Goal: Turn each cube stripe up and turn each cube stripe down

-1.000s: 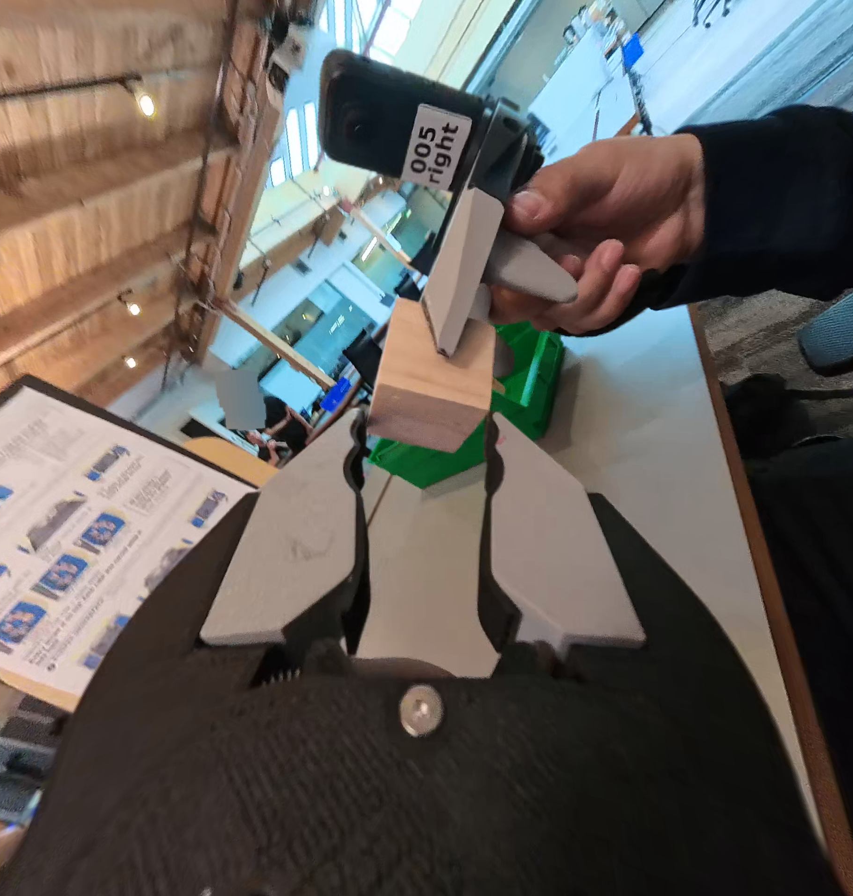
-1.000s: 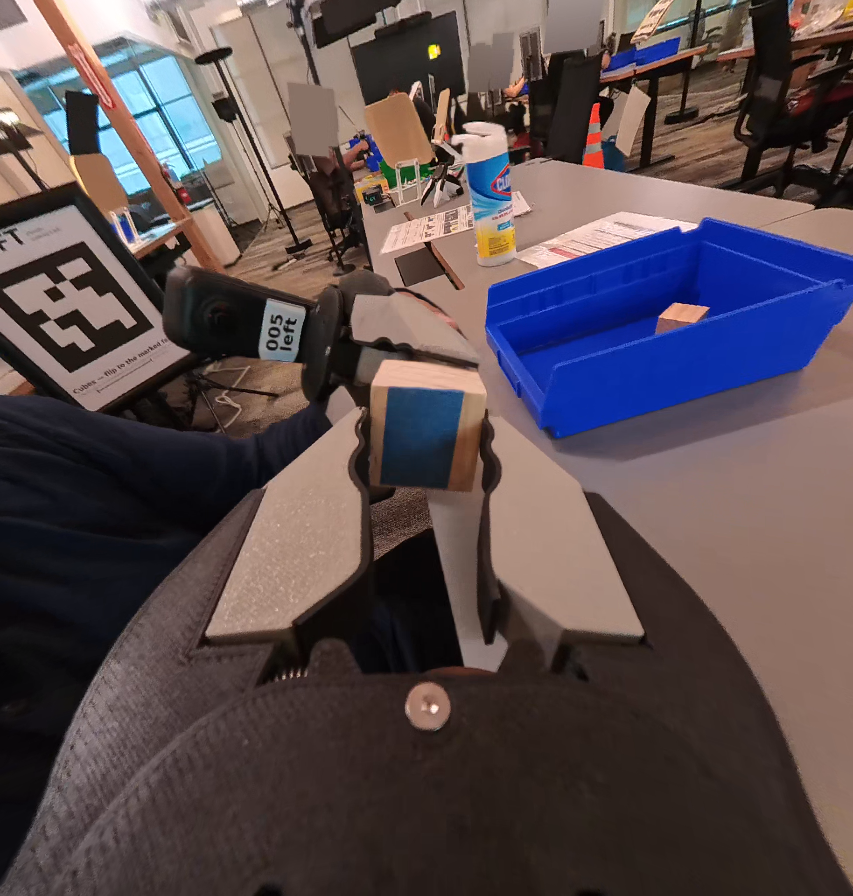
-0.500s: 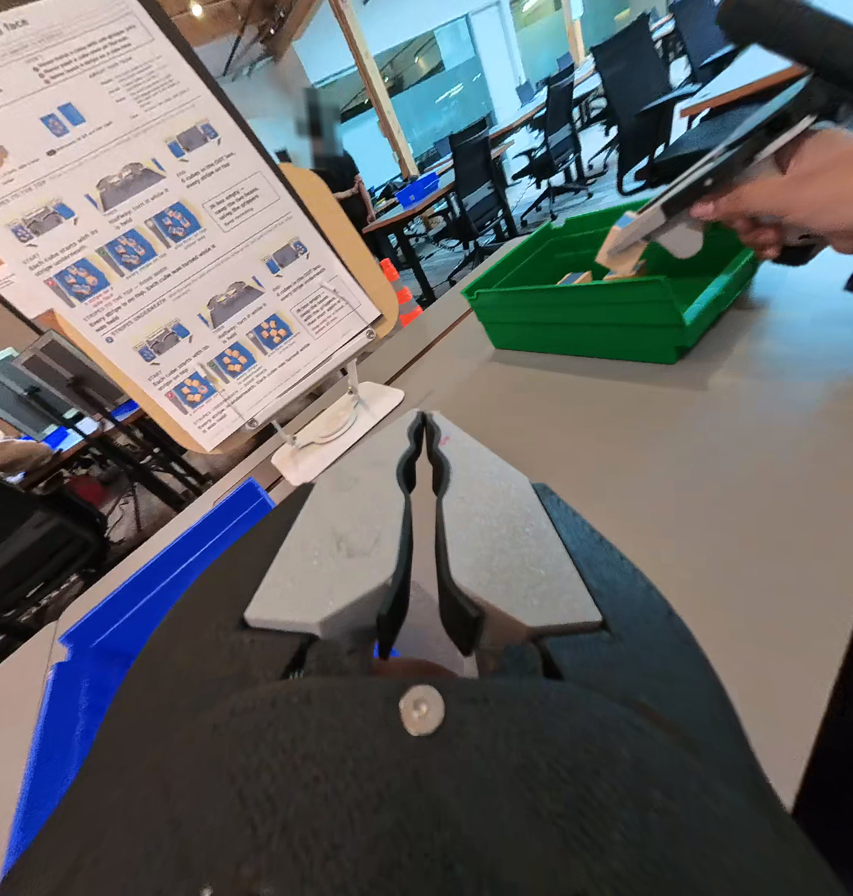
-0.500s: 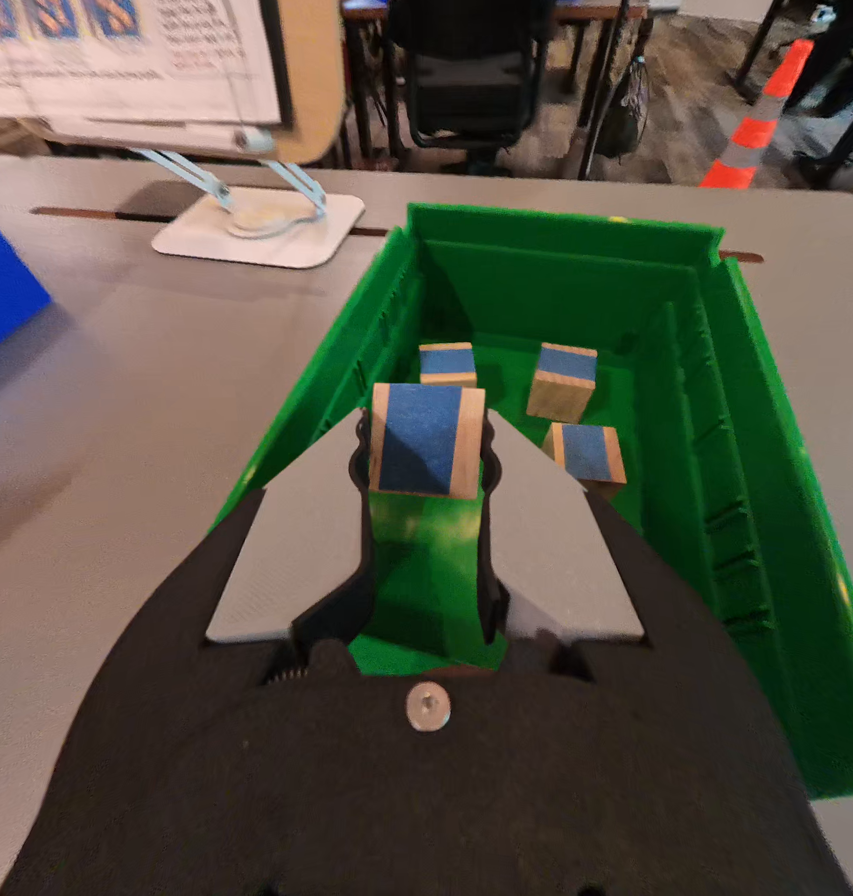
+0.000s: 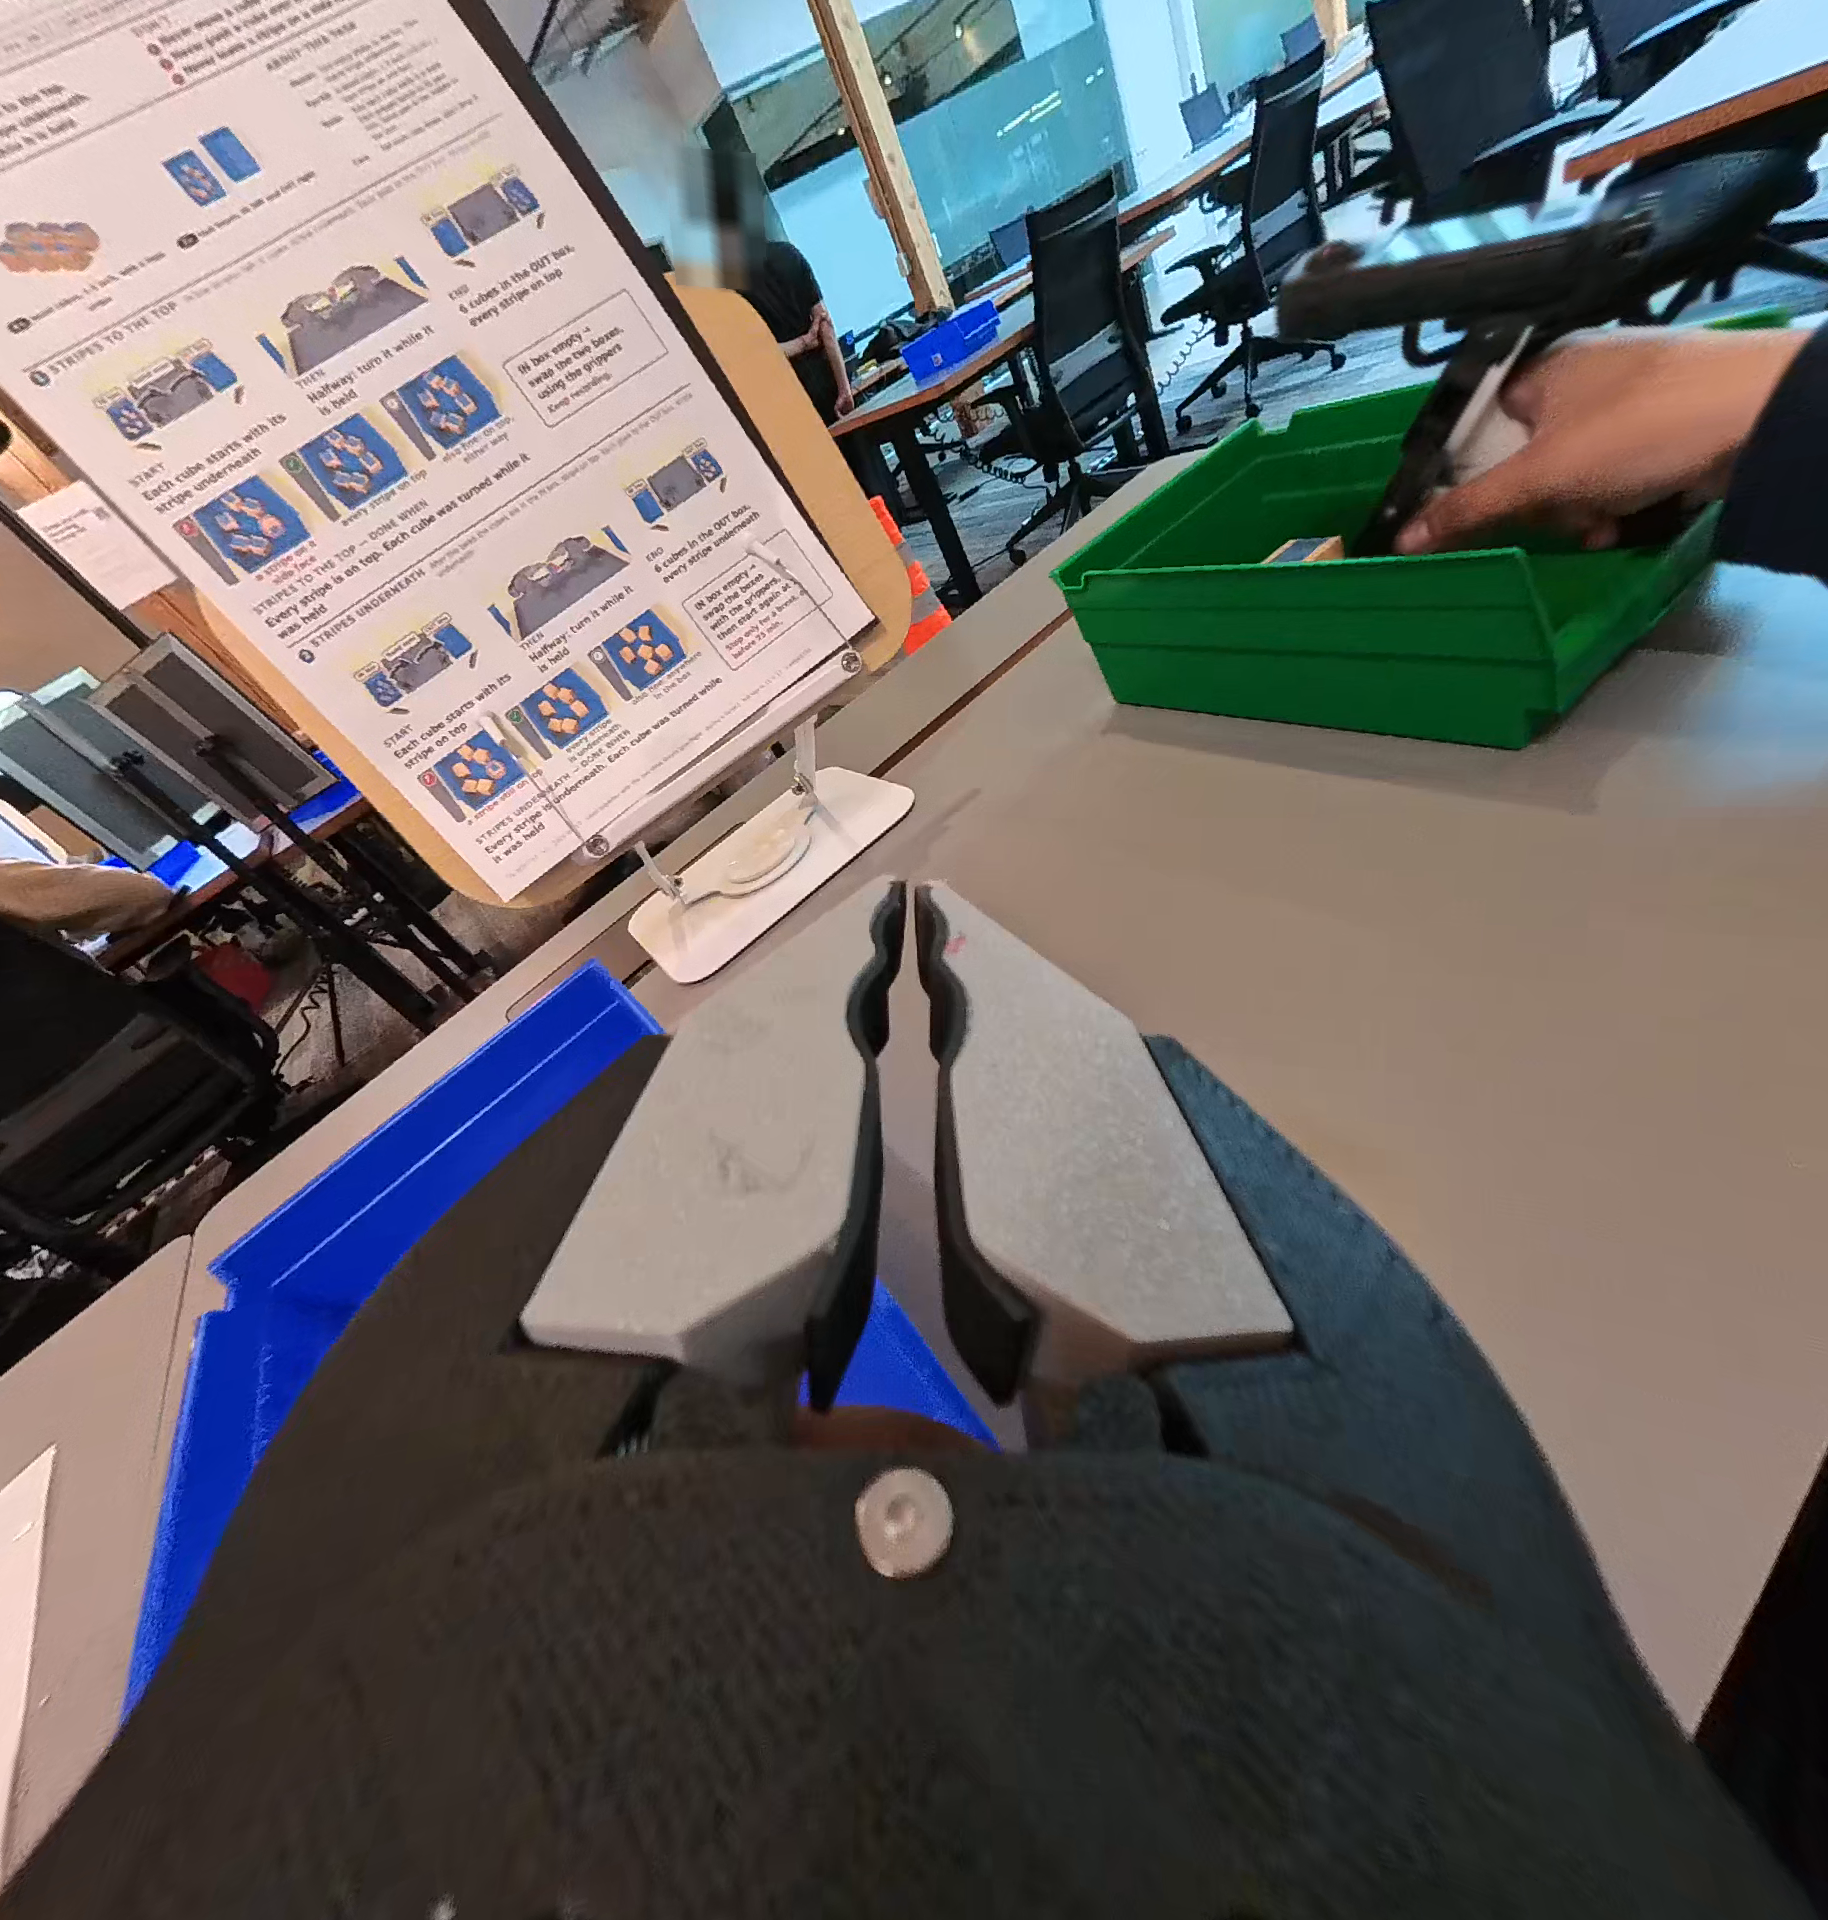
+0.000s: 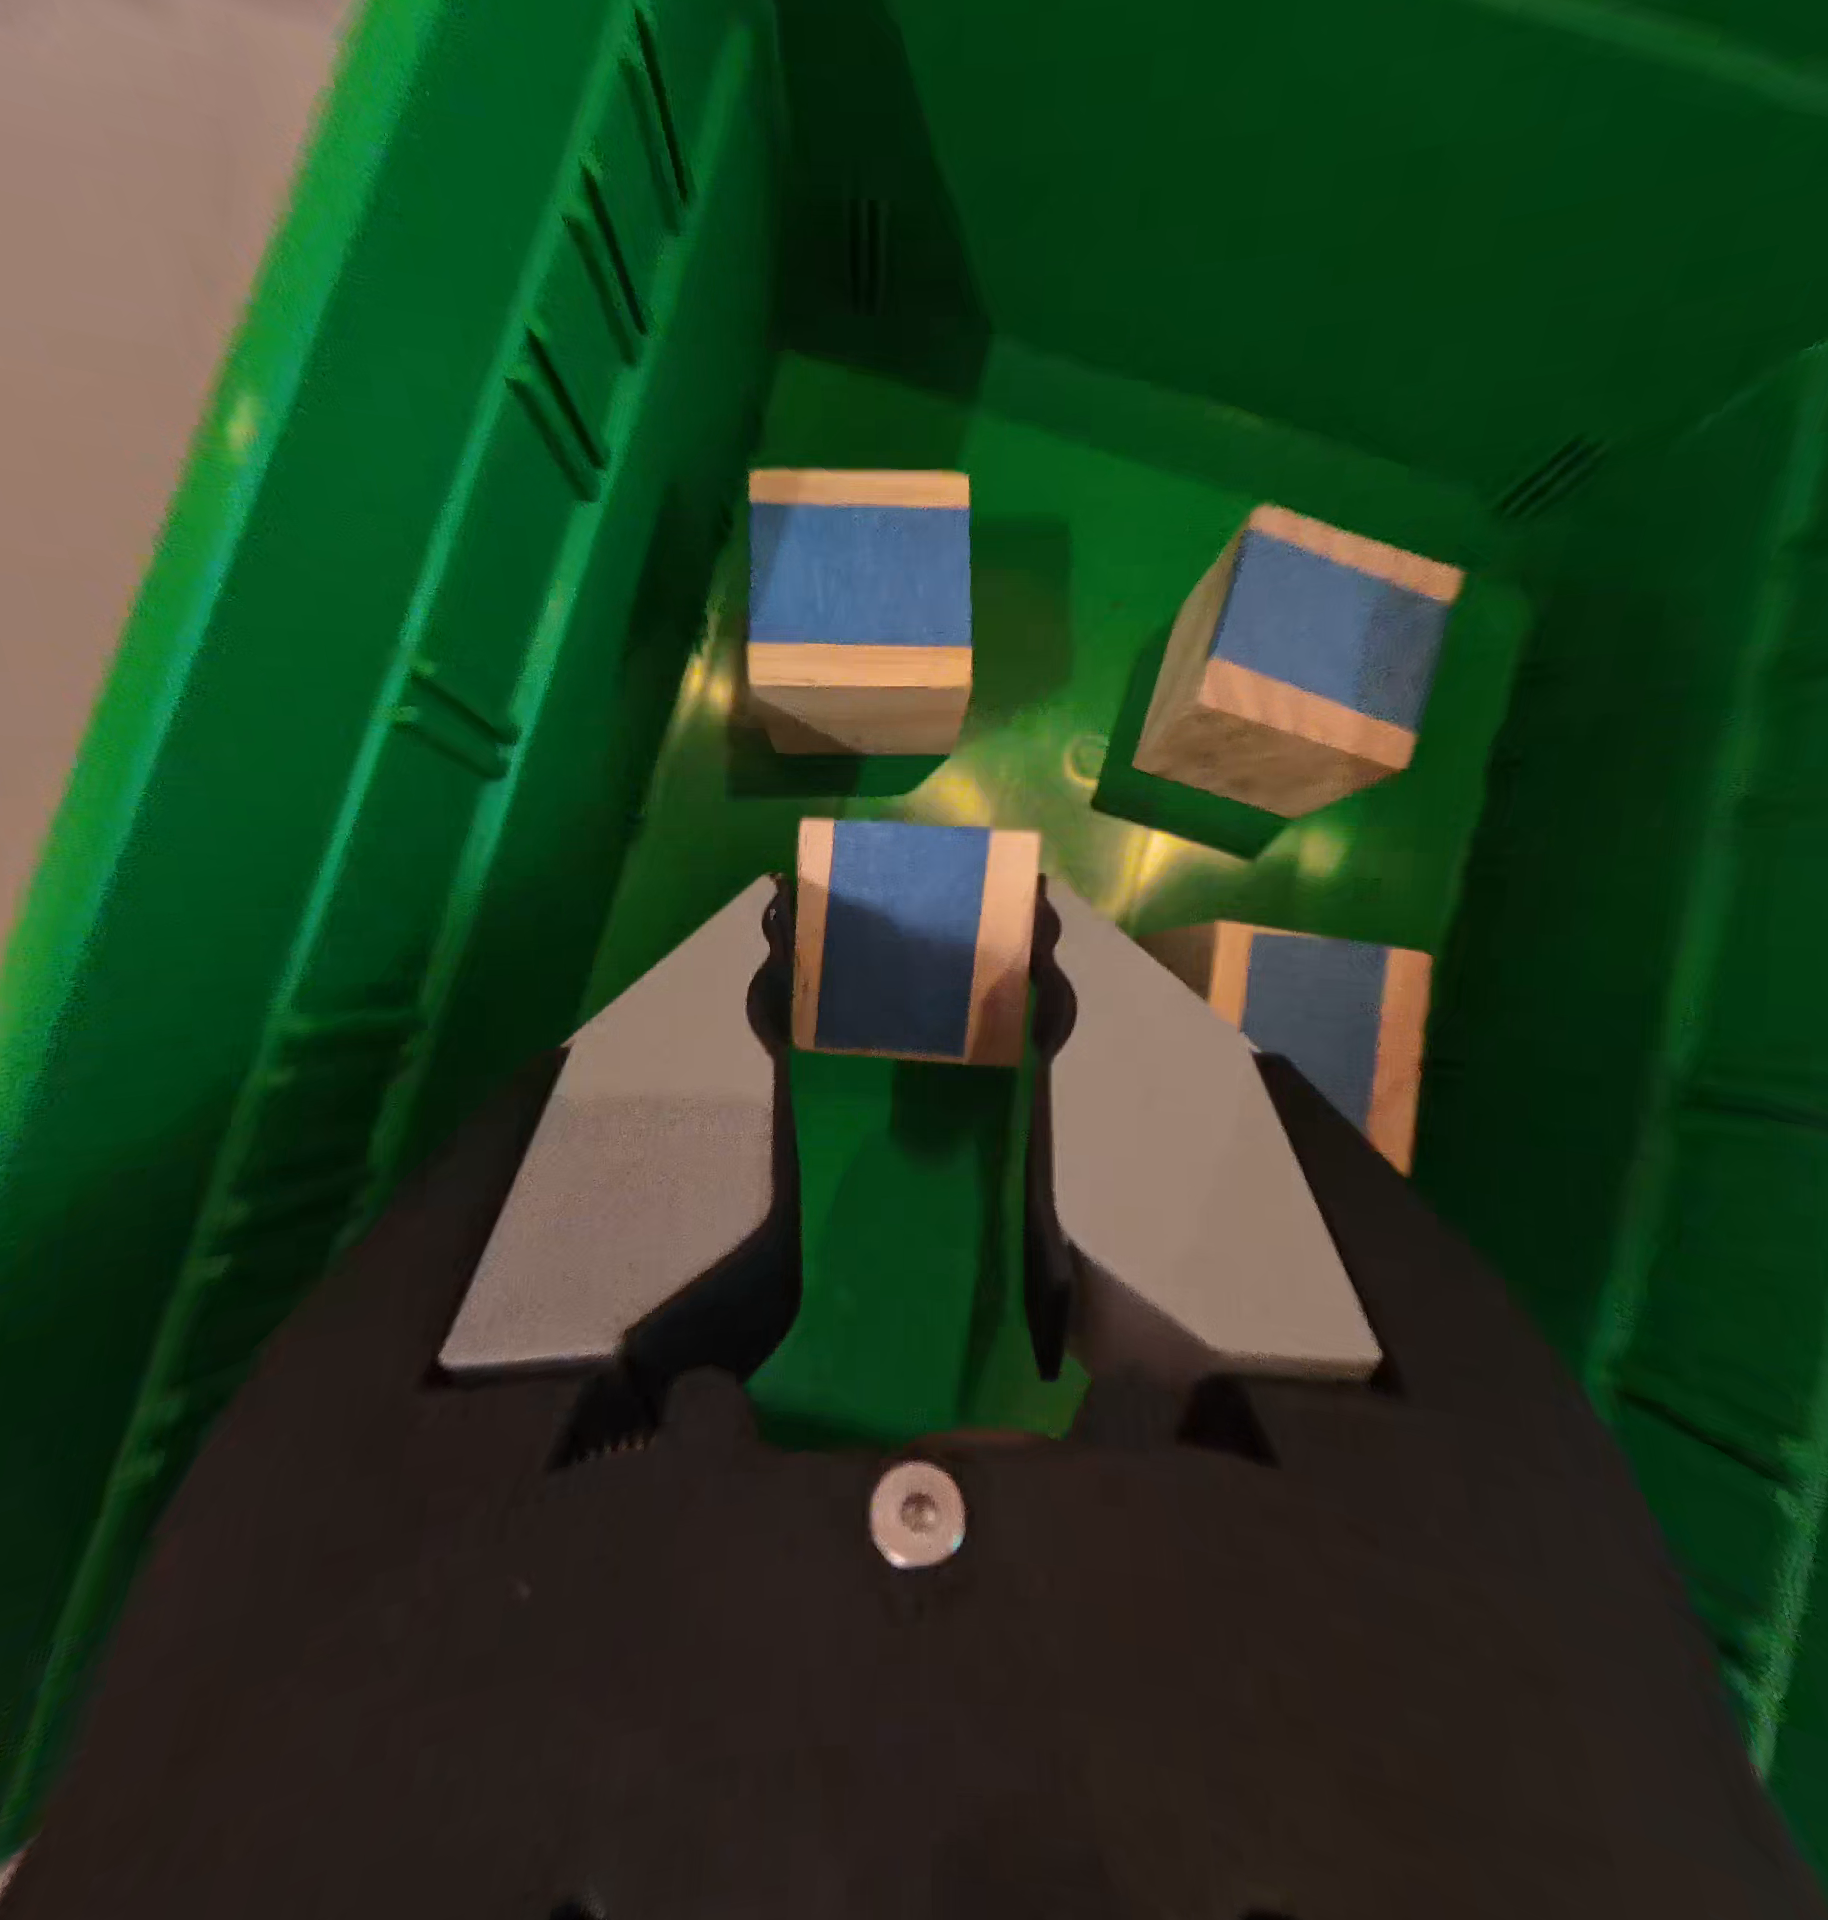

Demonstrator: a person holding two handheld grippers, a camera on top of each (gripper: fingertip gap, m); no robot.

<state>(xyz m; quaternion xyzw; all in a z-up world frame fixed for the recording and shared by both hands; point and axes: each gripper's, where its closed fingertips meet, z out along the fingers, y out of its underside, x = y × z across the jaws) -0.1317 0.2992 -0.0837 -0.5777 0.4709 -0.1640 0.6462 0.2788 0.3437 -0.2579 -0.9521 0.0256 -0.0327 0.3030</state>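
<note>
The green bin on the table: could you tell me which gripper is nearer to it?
Right. The right gripper is down inside the green bin, holding a cube; the left gripper is off across the table.

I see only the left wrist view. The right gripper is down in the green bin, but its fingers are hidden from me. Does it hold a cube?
Observer: Yes. In the right wrist view the right gripper is shut on a held cube, pinched by its plain wooden sides.
Operator: Which way does the stripe of this cube face?
Observer: The blue stripe faces the camera, which looks down into the green bin.
Operator: How many other cubes are in the bin?
Observer: Three: a far left cube, a far right cube, and a near right cube partly behind a finger. All show blue stripes on top.
</note>
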